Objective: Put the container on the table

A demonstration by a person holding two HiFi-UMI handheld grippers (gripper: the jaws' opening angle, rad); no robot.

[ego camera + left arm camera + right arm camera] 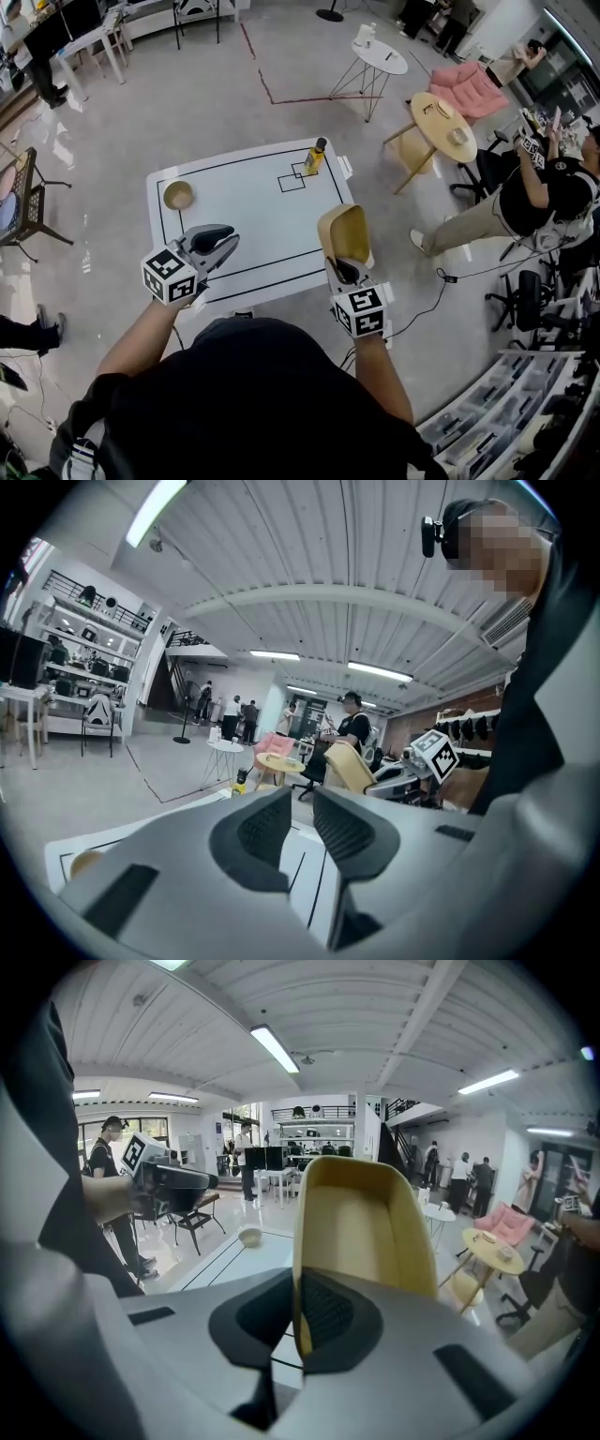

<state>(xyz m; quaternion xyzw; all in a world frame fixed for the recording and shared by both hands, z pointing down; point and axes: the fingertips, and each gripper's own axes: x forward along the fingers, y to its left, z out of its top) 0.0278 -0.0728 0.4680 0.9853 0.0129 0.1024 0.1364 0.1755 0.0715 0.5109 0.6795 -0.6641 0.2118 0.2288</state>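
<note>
The white table (246,225) fills the frame's centre. At its lower right corner the tan container (344,232) is held upright in the air, its wall pinched between the right gripper's (345,272) jaws. Left of centre, the left gripper (223,246) is empty, jaws slightly parted.

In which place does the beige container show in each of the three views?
Head view: container right of centre.
Left gripper view: container just right of centre, mid-height.
Right gripper view: container in the centre, between the jaws.
Shared landmark: the round wooden table.
</note>
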